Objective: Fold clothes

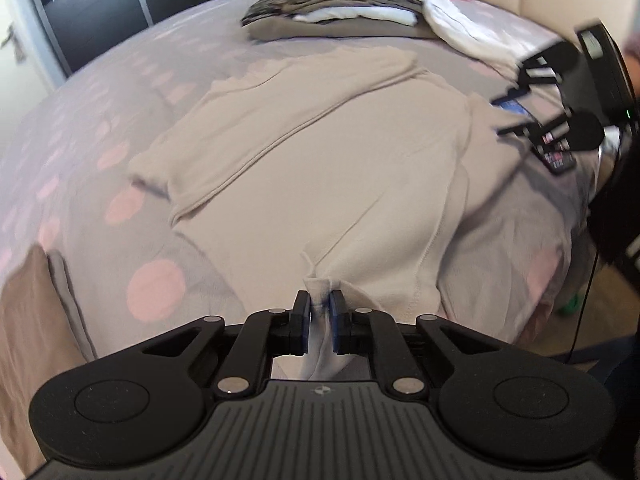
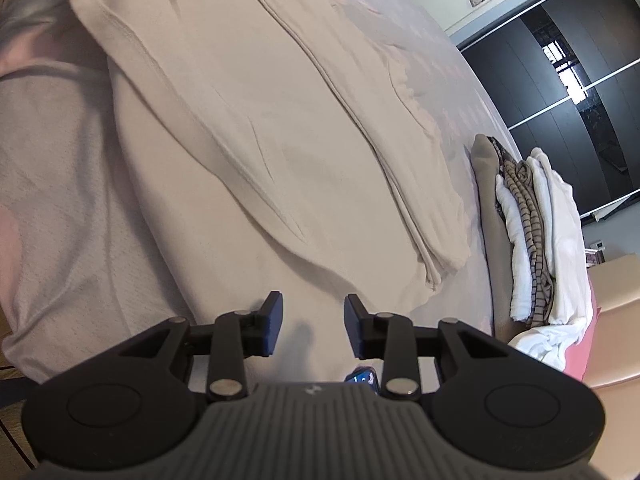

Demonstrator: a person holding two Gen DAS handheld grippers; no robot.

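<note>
Pinching a bunched corner of the cream garment (image 1: 320, 168): left claw (image 1: 319, 322) pressed nearly together, cloth gathered between the pads and trailing down toward the camera. Lying spread on the bed (image 1: 100, 208), partly folded already, with one long flap doubled over from about 7 o'clock up toward 1 o'clock in the left wrist view. Right claw (image 2: 313, 330) spread, nothing between the pads, hovering over the cream cloth at the 6 o'clock edge of its own view; seen from the left at about 3 o'clock, just off the garment's side.

Likely light, limp knit: no stiffness, prone to sagging, stretching and dragging along the dotted bedspread rather than sliding cleanly. Judged best taken at hems and corners, where the stitched edge (image 1: 430, 248) gives a thicker bite; a grip on a single layer risks peeling the fold apart.

Stacked at 12 o'clock from the left claw: a pile of folded clothes (image 1: 344, 8), striped, grey and white, close beyond the garment's far edge. A loose white piece (image 1: 464, 28) spilling beside it toward 1 o'clock. Enough bare bedspread at 9 o'clock; the pile limits how far the cloth can be carried forward.
</note>
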